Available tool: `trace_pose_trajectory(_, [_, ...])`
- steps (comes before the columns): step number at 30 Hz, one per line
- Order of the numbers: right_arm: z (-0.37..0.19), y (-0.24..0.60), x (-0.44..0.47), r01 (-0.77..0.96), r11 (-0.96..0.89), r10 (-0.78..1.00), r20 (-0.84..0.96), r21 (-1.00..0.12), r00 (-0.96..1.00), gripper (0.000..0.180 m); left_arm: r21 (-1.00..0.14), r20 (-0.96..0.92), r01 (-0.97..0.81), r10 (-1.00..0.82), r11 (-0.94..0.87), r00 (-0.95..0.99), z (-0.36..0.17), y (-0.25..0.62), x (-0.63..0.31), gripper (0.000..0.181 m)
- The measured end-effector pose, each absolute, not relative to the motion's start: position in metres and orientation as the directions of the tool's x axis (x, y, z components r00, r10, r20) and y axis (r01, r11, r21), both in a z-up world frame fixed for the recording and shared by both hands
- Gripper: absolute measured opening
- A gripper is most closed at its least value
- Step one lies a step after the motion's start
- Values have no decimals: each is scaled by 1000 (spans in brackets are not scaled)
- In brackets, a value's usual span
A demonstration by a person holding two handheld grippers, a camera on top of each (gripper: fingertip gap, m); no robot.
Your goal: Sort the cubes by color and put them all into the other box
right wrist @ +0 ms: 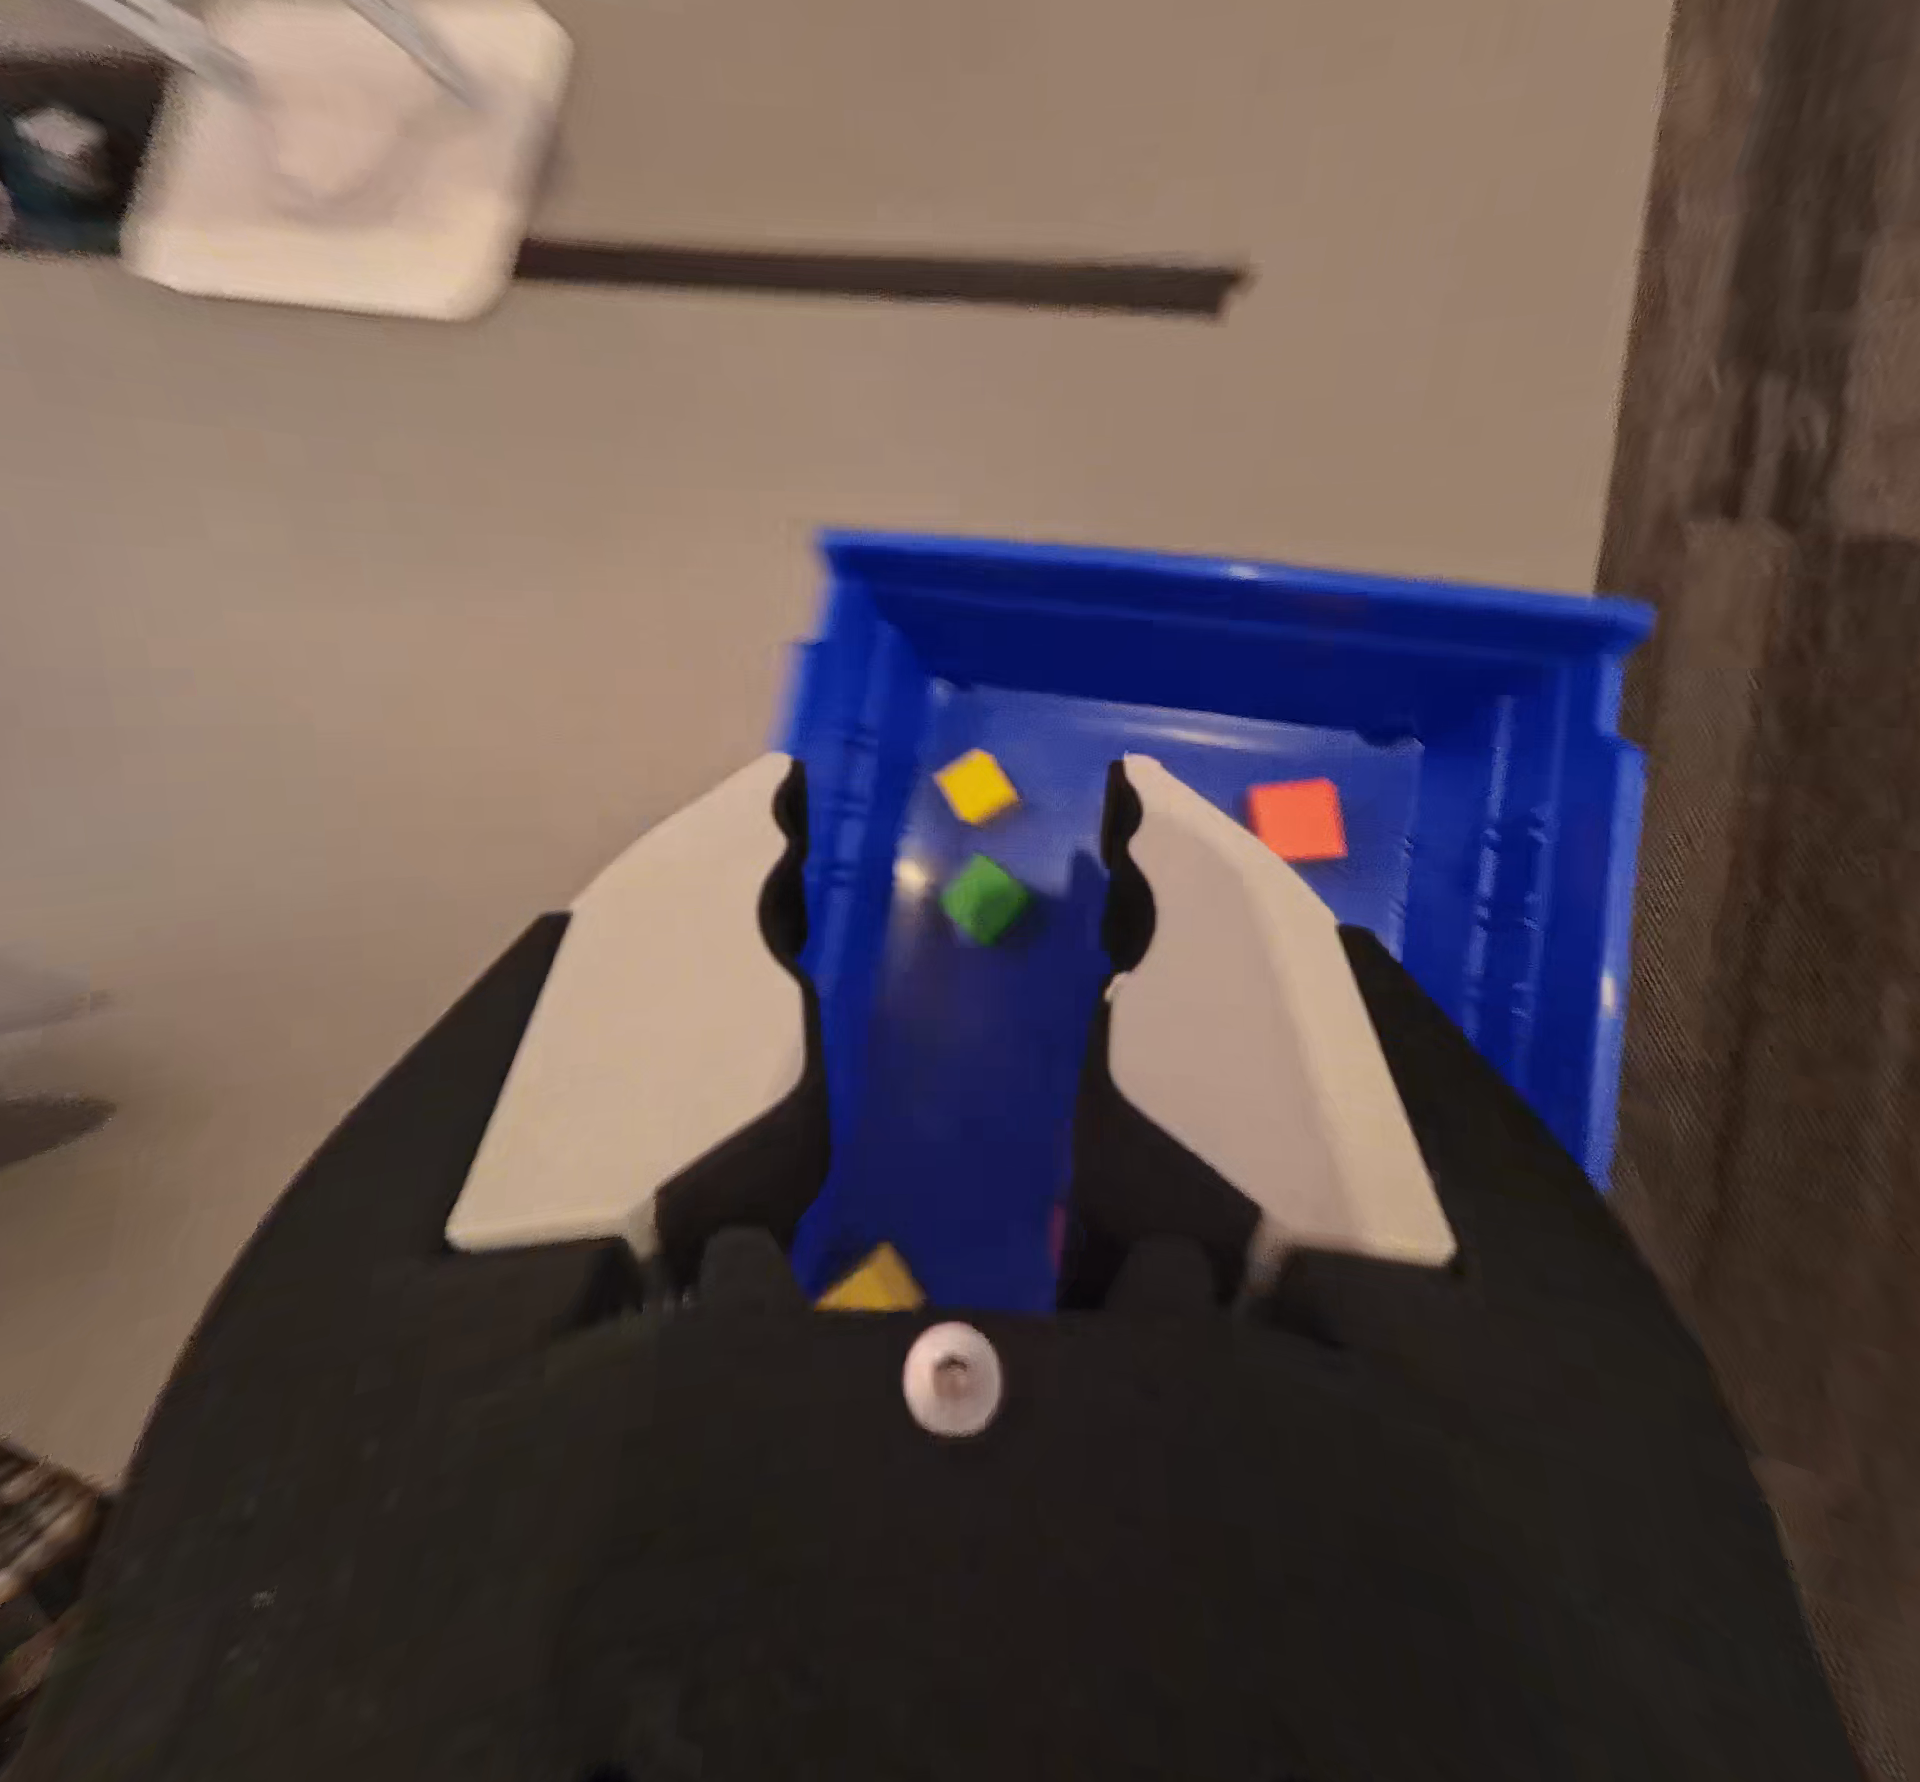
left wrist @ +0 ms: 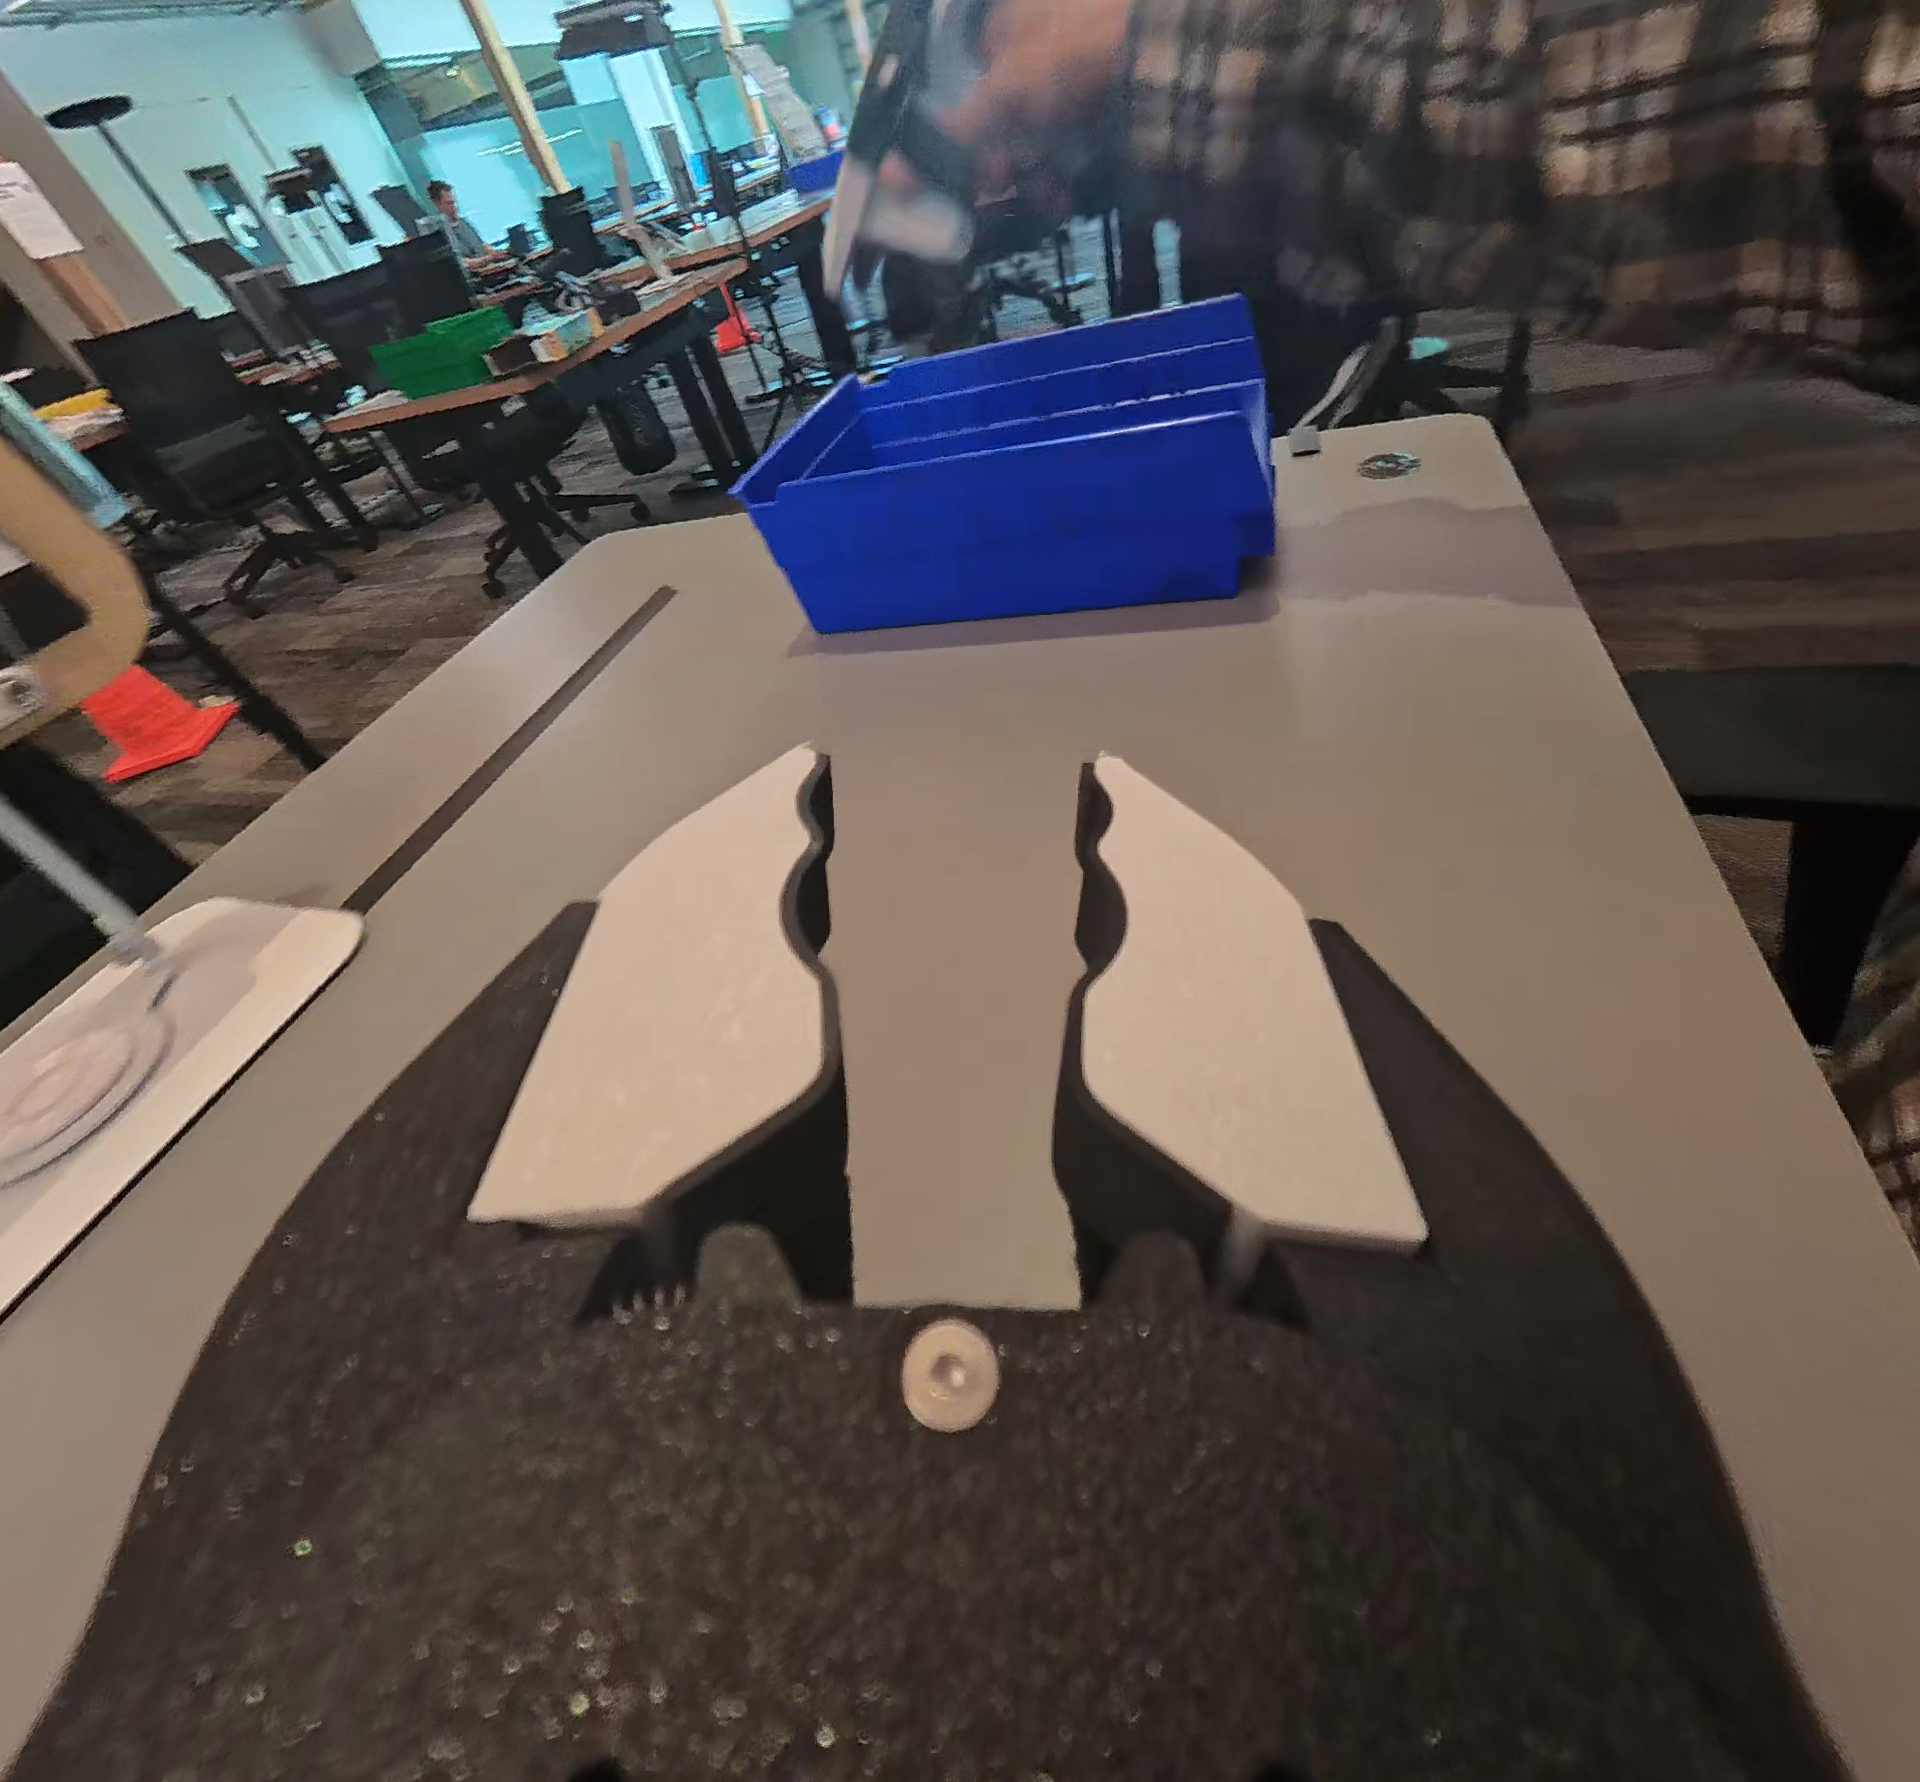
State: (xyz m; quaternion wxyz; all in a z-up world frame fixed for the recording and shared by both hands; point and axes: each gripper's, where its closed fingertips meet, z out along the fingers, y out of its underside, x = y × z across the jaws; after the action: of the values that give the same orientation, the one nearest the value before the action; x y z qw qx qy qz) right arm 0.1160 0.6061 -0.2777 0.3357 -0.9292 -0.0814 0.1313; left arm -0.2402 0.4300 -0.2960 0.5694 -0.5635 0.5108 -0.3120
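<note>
Left gripper (left wrist: 956,766): jaws spread, nothing between them, parked low over bare grey table (left wrist: 1299,745). Prob idle on purpose, keeping out of the way while the other side works. Off its left finger: white stand base (left wrist: 208,994) w/ a metal rod, near the table edge. Dead ahead of the tips, well apart: blue bins (left wrist: 1008,527), look like two nested/stacked, rims offset. Contents not visible from this low angle. Above the bins, blurred: the other gripper, held by a person's hand in a plaid sleeve (left wrist: 1351,132).

Right gripper (right wrist: 951,776): jaws also spread, empty, pointing down into blue bin (right wrist: 1226,610) from above. Blur = it's moving. Going L to R rel. to the tongs:
- left finger sits over the bin's left wall
- yellow cube (right wrist: 975,785) + green cube (right wrist: 982,898) lie on the bin floor in the gap between the fingers, yellow nearer the tips
- 2nd yellow cube (right wrist: 871,1285) down at the finger roots, partly hidden
- a pinkish sliver by the right finger root, can't tell what
- orange-red cube (right wrist: 1297,820) just outside the right finger

Cubes loose, mixed colours, so unsorted; this reads as the source bin. Open width is prob set for a pick, green or yellow the likely target since they're centred. Can't see a separate dest. box here, maybe the nested one. Risk: cubes small, sit at angles to the jaws, could twist out on closing.
</note>
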Motion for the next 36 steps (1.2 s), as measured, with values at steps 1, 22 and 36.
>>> trace_pose_trajectory(1, [-256,597,100,66,-721,283,-206,-689,937,55,-960,-231,-227,-923,164,309,-295,432,-248,44])
trace_pose_trajectory(22, [-338,463,-227,-31,-434,768,-388,-900,510,71,-896,-294,-443,-709,-29,641,-245,418,-563,62])
trace_pose_trajectory(36, [-320,461,-239,125,-379,798,-255,-917,546,79,-359,-119,-880,-920,-310,373,-391,407,-742,66])
